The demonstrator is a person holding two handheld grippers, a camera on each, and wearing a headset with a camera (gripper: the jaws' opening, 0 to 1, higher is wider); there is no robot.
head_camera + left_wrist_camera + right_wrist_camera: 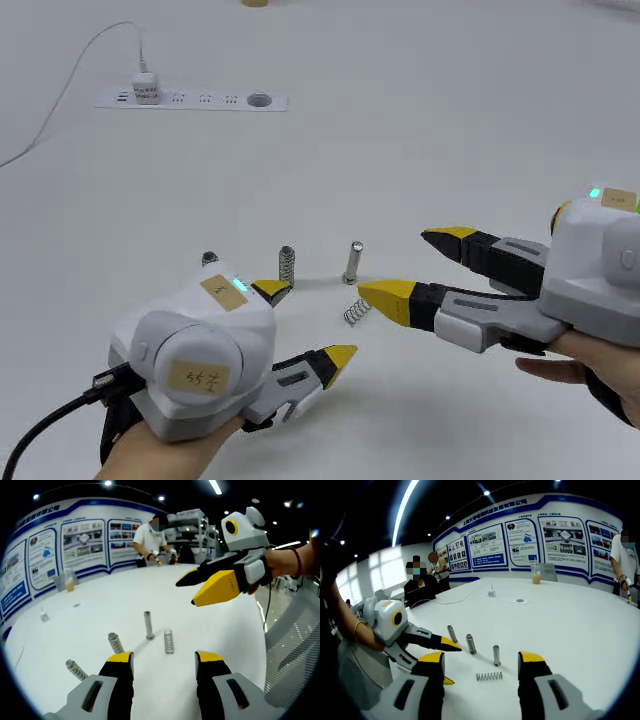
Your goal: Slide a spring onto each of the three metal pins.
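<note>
Currently both of my grippers hover over the white workbench [420, 120] with nothing in them. The left gripper [305, 322] sits low at the near left of the head view, its yellow-tipped jaws spread wide around bare air. The right gripper [415, 265] comes in from the right, its jaws likewise well apart and empty, with the tips pointing toward the pins.

All three pins stand upright in a short row between the two grippers. The bare pin [353, 262] is at the right end of the row as I see it from the head view, with no spring on its shaft. The middle pin [287, 265] wears a spring, and so does the left pin [76, 669] (in the head view it is mostly hidden behind the left gripper's body, so I read that from the left gripper view).

The loose spring [356, 311] lies on its side on the workbench, just on my side of the bare pin, near it but not touching. It rests between the two grippers' tips, and the lower jaw tip of the right gripper is just beside it.

Farther back, a white power strip [190, 98] lies flat on the workbench with a white plug [146, 87] seated near its left end.
</note>
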